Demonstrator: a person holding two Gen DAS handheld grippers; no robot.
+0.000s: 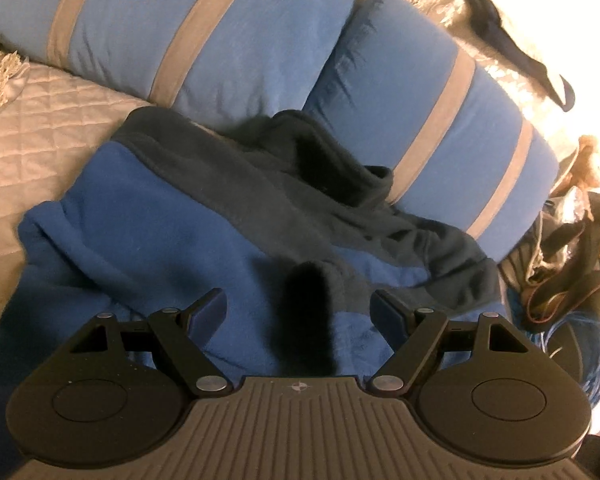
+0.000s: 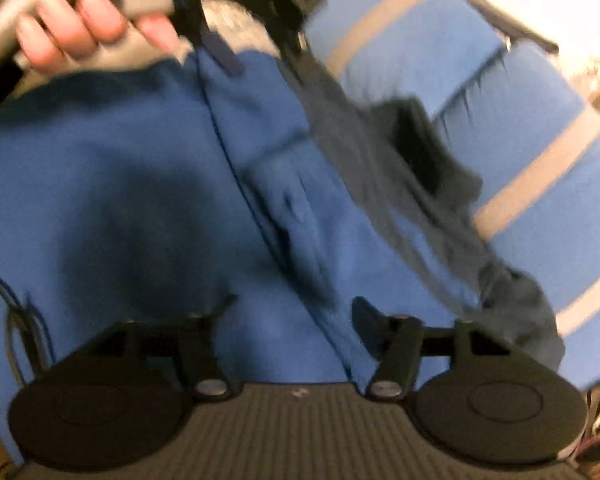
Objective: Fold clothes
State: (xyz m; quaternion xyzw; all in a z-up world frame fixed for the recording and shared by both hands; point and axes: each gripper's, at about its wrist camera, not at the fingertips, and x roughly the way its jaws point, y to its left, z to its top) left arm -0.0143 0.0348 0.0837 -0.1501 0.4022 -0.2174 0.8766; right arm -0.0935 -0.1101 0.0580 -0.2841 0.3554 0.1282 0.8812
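The blue-and-charcoal fleece jacket [image 1: 148,216] lies spread on the quilted beige bed [image 1: 40,120] for folding; left gripper [image 1: 298,312] and right gripper [image 2: 292,316] hover, fingers apart, gripping nothing.

Landmark: your fleece garment [image 1: 148,216], lying on the quilted bedspread [image 1: 32,132].
Behind it: two pillows [image 1: 204,36] side by side, touching its far edge.
Right of it: tangled straps [image 1: 572,264], just beside.
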